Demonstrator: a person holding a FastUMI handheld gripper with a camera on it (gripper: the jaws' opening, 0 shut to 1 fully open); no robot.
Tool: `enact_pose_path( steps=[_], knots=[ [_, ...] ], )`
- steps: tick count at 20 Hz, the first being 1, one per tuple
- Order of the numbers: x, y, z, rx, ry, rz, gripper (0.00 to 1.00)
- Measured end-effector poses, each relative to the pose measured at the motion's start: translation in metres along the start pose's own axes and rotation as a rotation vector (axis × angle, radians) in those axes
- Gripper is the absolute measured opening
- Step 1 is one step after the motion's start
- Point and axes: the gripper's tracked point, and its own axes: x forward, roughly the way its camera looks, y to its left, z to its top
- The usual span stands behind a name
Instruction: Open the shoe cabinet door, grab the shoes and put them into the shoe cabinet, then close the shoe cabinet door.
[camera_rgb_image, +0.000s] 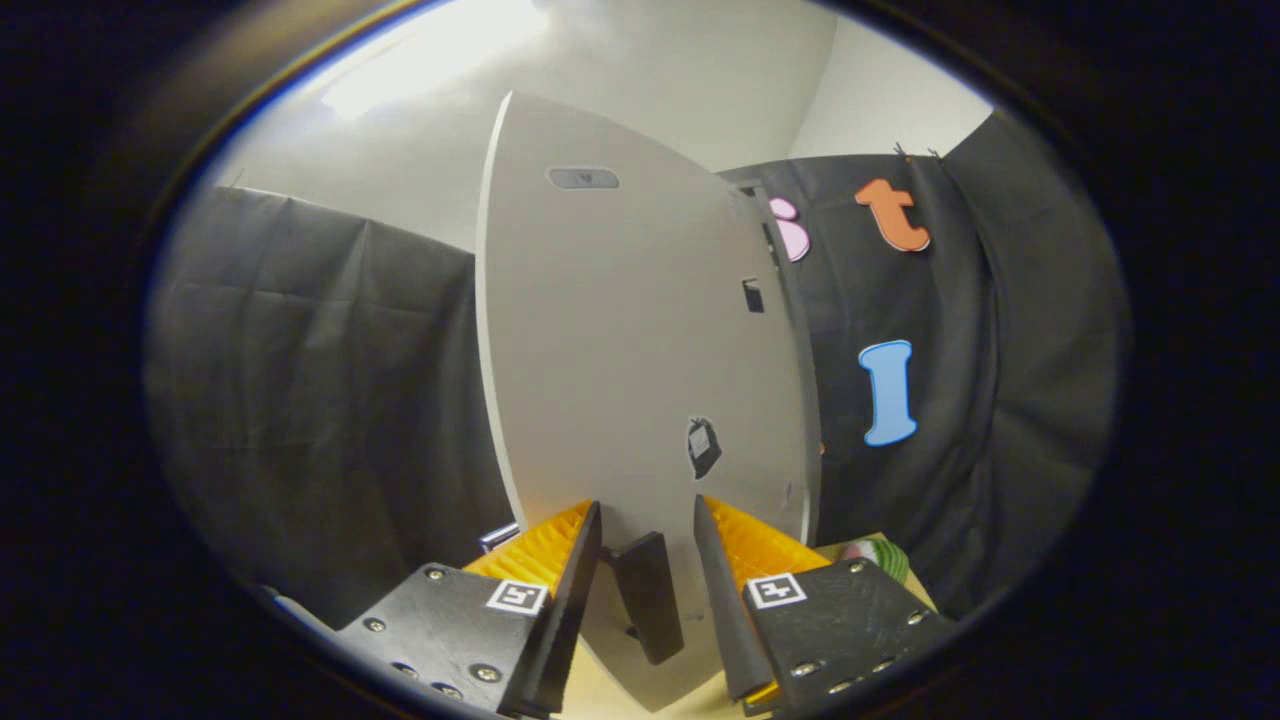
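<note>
Light falls from overhead: a bright, washed-out patch glares on the pale ceiling (430, 60) far up on the left, fading to even grey toward the right. The cabinet door (620, 330) is softly lit, with a warm tint low down near the gripper (647, 545), whose fingers stand apart on either side of a dark handle (650, 600). The black cloth (320, 400) stays dim, its creases faint. Straight lines bow strongly outward, and the rim goes soft with a thin blue fringe.
</note>
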Motion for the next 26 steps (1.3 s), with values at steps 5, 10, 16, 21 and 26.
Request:
enact_pose_path(
  steps=[5, 10, 16, 21, 26],
  knots=[
    [0.039, 0.035, -0.01, 0.004, -0.01, 0.04, 0.6],
    [0.089, 0.066, -0.017, -0.038, -0.029, 0.06, 0.61],
    [0.142, 0.09, -0.023, -0.063, -0.045, 0.044, 0.61],
    [0.174, 0.102, -0.029, -0.072, -0.05, 0.013, 0.68],
    [0.211, 0.101, -0.026, -0.1, -0.066, -0.033, 0.68]
  ],
)
